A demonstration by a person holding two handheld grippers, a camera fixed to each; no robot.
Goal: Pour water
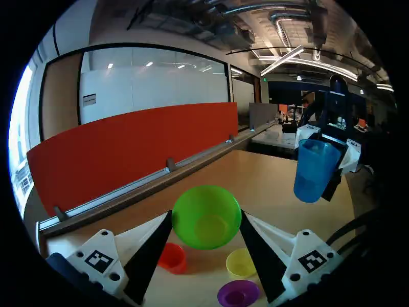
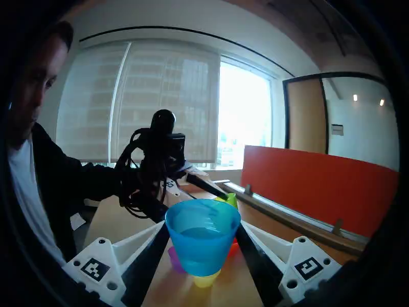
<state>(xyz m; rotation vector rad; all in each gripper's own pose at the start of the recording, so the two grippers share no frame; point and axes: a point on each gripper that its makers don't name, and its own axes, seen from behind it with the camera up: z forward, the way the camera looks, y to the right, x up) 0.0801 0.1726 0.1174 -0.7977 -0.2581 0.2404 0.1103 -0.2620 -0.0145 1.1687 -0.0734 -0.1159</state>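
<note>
Right gripper (image 2: 203, 228): clenched on the blue cup (image 2: 202, 240), one finger pressed to each side of the wall. Left gripper (image 1: 205, 215): clenched likewise on the green cup (image 1: 206, 227). Both cups are held in the air above the desk (image 1: 266, 179).

Risks noted:
- In the left gripper view, the blue cup (image 1: 313, 171) is seen well apart from the green cup, off to the right and higher. If it were tipped before its lip is brought over the green rim, water would fall on the desk.
- Neither vessel is supported by the desk. A drift of either hand during the pour could carry the stream past the rim.
- The blue cup is tapered and looks smooth, so slipping or turning between the fingers as it is tilted is judged possible.
- With a quick tilt, the water could overshoot or splash out of the shallow-looking green cup.
- A red cup (image 1: 173, 257), a yellow cup (image 1: 240, 262) and a purple cup (image 1: 238, 293) stand on the desk below the left gripper, away from the edge along the red partition (image 1: 133, 148). Spilled water would be caught by them.

Blue cup: translucent, wider at the rim, water line visible partway up. Green cup: interior looks empty.
</note>
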